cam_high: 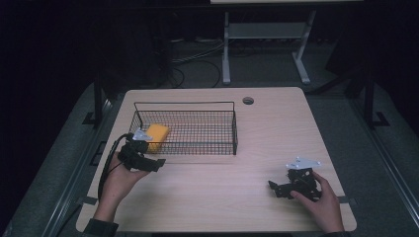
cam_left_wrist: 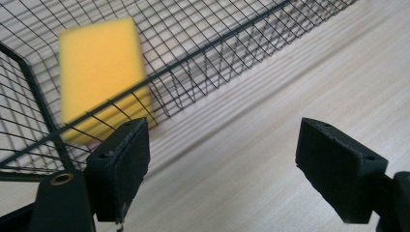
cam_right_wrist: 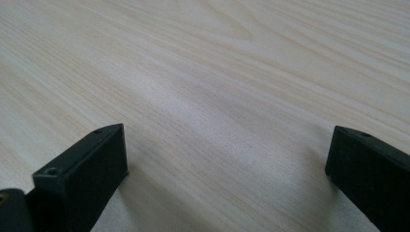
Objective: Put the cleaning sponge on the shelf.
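Observation:
A yellow sponge (cam_high: pixel 157 135) lies in the left end of a black wire basket (cam_high: pixel 197 106) on the wooden table. The left gripper view has the sponge (cam_left_wrist: pixel 99 72) behind the basket's mesh wall (cam_left_wrist: pixel 203 63). My left gripper (cam_high: pixel 159 164) sits just outside the basket's front left corner, jaws open and empty (cam_left_wrist: pixel 222 169). At the table's front right my right gripper (cam_high: pixel 273 187) rests low over bare wood, jaws wide open with nothing between them (cam_right_wrist: pixel 225 174).
A round cable hole (cam_high: pixel 248 100) sits near the table's (cam_high: pixel 222 197) far edge. Beyond the table a white desk frame (cam_high: pixel 267 44) and cables stand on the dark floor. Bare wood lies between the two grippers.

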`<state>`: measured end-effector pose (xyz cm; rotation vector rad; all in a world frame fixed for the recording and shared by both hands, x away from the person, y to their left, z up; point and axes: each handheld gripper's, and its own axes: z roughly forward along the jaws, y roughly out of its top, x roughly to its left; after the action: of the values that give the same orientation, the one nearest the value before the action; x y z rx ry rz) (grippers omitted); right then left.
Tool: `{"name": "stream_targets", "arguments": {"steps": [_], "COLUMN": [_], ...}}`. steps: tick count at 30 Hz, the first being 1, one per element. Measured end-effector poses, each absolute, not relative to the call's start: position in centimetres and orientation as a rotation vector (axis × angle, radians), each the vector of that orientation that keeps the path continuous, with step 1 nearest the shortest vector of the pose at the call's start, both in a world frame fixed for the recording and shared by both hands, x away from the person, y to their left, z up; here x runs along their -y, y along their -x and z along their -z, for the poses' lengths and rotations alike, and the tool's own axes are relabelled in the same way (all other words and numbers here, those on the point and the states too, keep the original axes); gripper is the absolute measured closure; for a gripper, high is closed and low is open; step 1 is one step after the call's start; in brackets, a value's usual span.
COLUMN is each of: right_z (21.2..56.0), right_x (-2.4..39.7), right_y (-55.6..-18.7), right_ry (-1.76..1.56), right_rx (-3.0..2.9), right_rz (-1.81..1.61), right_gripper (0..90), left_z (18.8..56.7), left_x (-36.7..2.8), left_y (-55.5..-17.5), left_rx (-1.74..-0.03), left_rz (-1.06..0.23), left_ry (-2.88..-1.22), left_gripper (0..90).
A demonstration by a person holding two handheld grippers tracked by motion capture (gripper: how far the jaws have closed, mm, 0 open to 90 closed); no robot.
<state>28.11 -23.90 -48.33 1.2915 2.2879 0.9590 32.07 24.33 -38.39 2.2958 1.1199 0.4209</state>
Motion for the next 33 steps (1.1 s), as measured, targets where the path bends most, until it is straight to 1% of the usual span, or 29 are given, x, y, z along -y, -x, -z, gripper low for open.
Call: {"name": "stream_targets", "arguments": {"steps": [17,27,33], "right_z": [48.3,48.3,48.3], "right_x": [23.9,23.9,23.9], "right_y": [-28.1,-28.1,-28.1], "right_ry": [-1.289,-1.287,-1.287], "right_rx": [-2.290,-2.290,-2.290], "right_rz": [-0.957,-0.957,-0.957], "right_gripper": [0.3,0.4,0.4], "left_z": [42.4,44.5,45.7], "left_x": [-23.7,-23.7,-24.1], "left_y": [-30.1,-29.1,-28.9], "left_rx": [-1.061,-1.056,-1.067], "left_rz": [-0.414,-0.375,-0.353], "left_ry": [-2.302,-2.306,-2.316], "left_gripper": [18.4,17.4,14.0]}}
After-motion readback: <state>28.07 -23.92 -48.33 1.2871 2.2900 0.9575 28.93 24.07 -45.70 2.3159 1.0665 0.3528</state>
